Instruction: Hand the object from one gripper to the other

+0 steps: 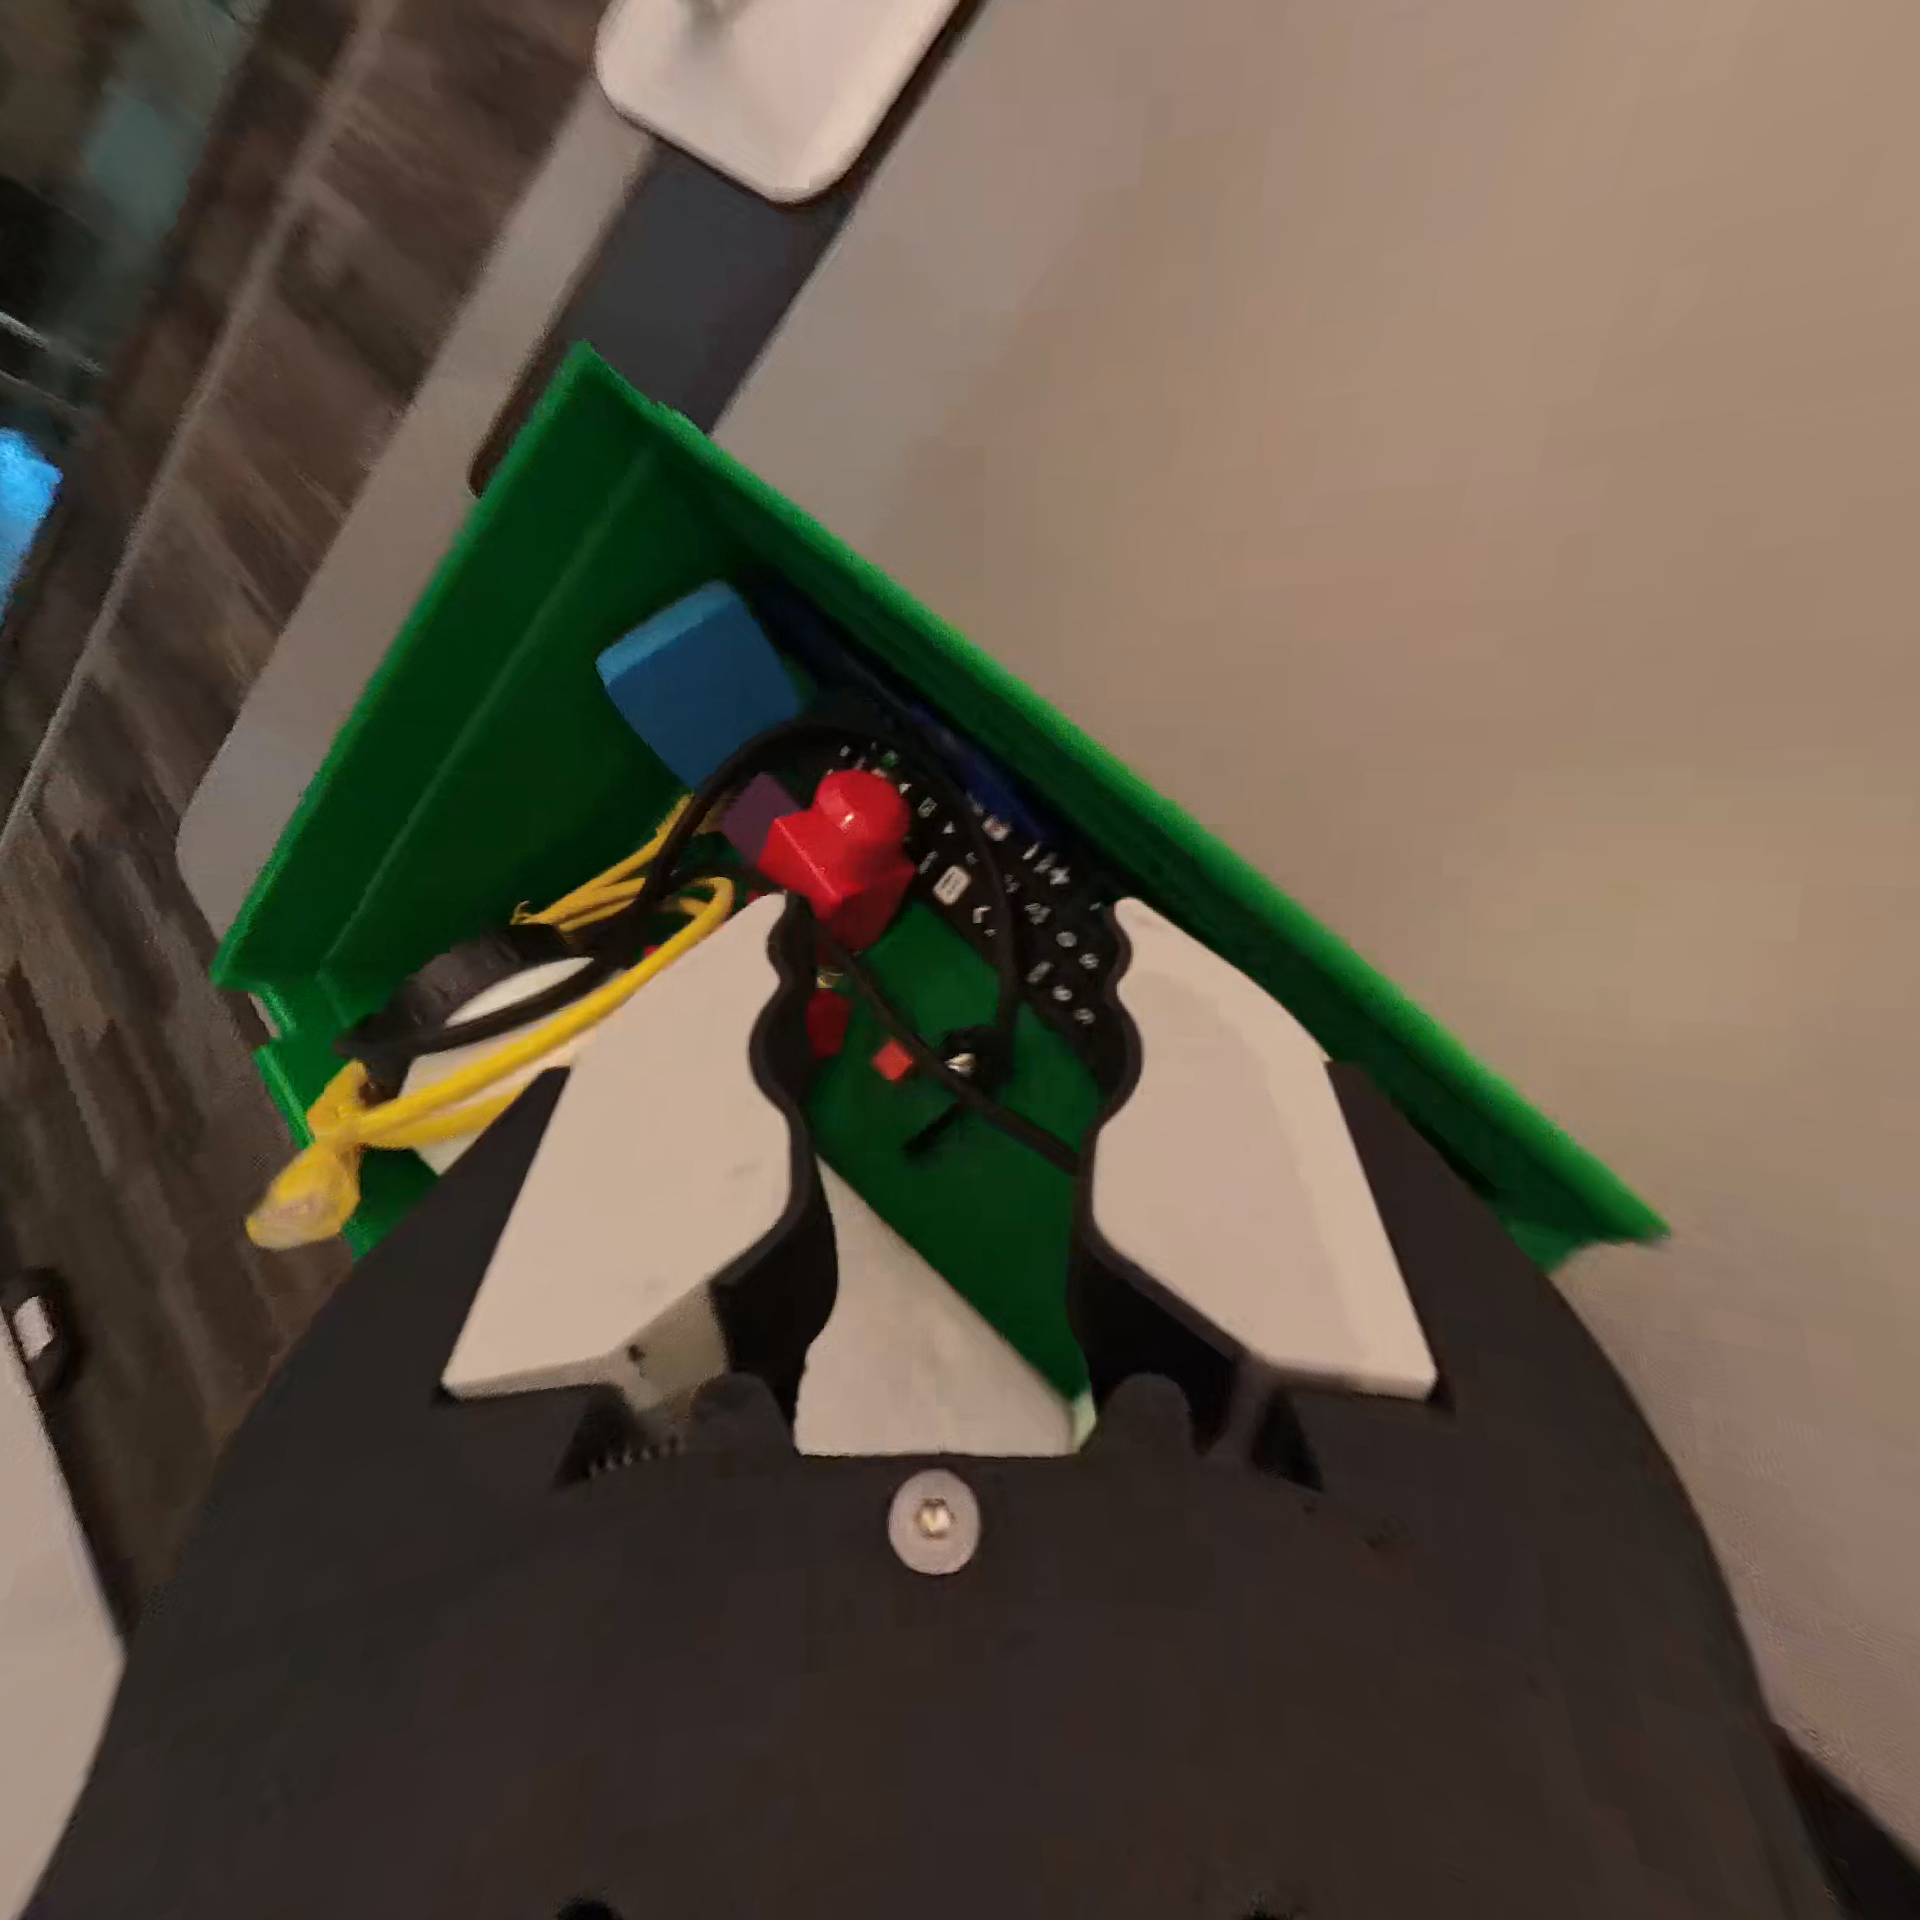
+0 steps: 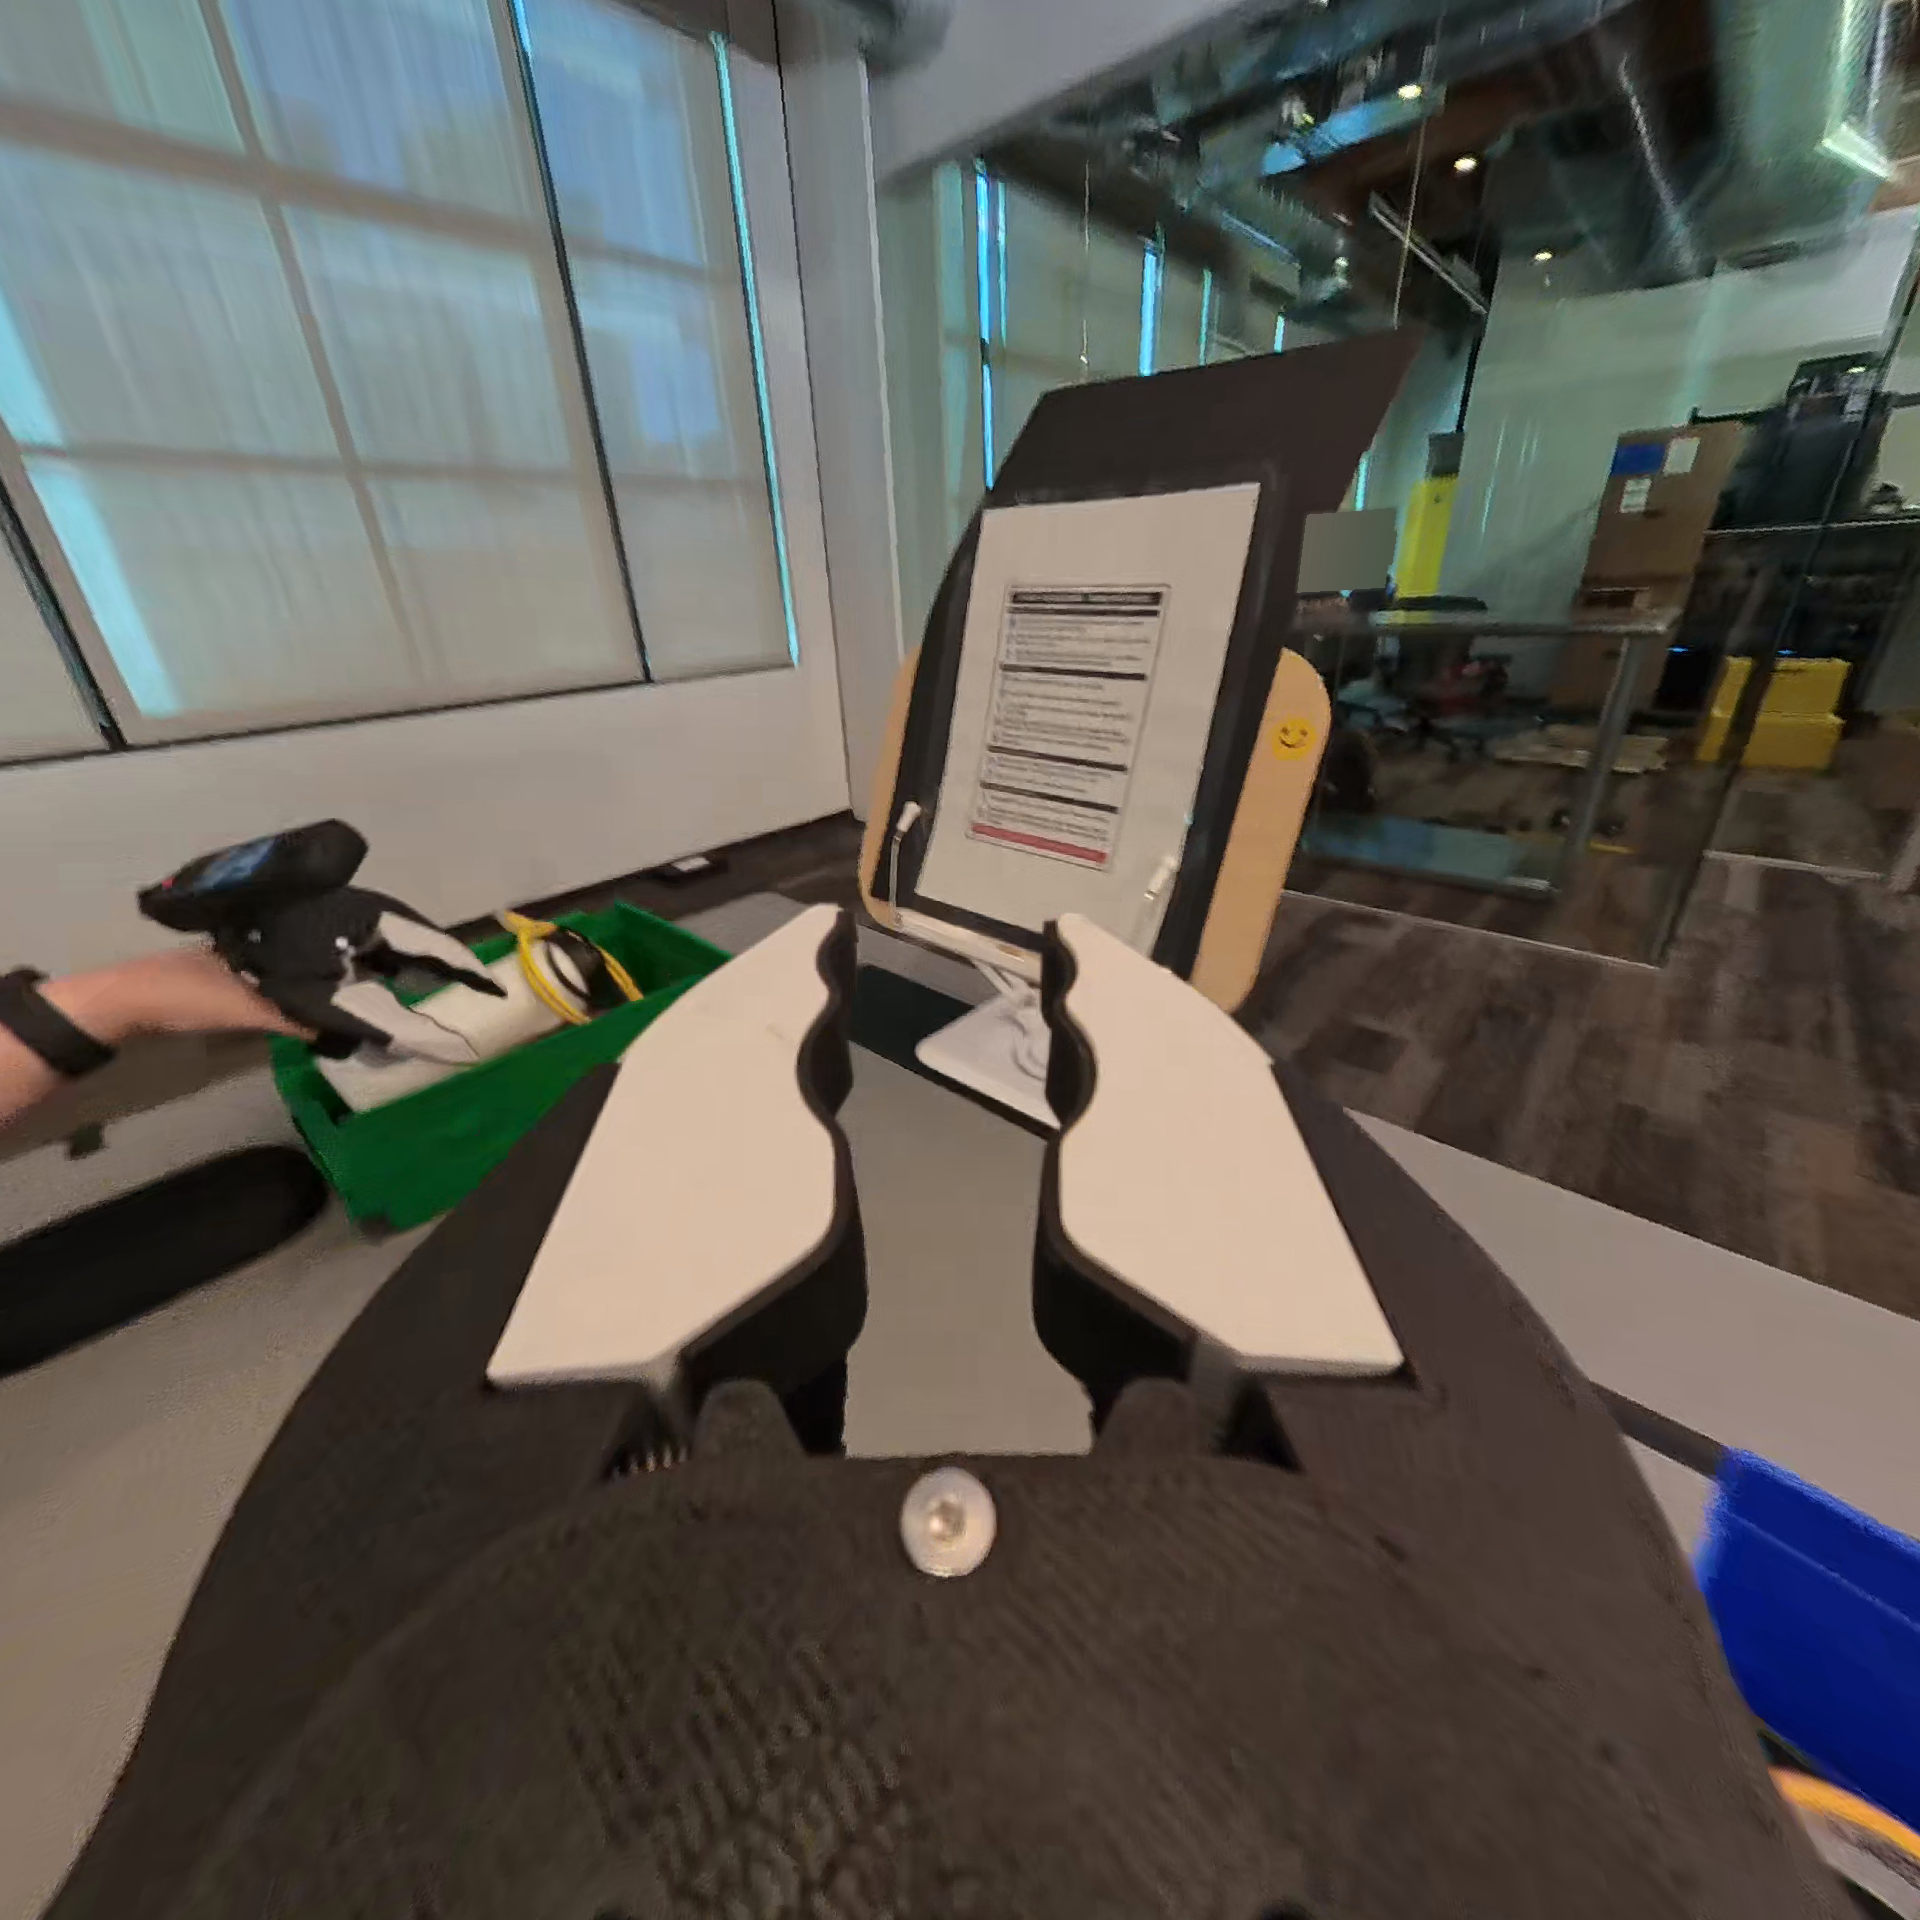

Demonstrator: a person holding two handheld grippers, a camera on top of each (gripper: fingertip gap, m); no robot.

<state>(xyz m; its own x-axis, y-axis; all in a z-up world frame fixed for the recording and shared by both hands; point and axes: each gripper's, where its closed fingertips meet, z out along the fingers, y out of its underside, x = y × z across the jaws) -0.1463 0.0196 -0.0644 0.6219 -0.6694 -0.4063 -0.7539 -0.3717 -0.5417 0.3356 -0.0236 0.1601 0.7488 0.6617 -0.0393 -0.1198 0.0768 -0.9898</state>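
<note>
Jaws parted and empty, the left gripper [image 1: 940, 914] hangs over the green bin [image 1: 488, 748], its tips just short of the red toy figure [image 1: 844, 852] lying among cables. The right gripper [image 2: 948, 935], also spread and empty, hovers well apart over the table [image 2: 1621, 1226].

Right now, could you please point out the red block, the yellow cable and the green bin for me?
red block [image 1: 844, 852]: left wrist view, on its front face.
yellow cable [image 1: 488, 1081]: left wrist view, on the strands near the bin's end.
green bin [image 2: 468, 1132]: right wrist view, on its outer side wall.
</note>
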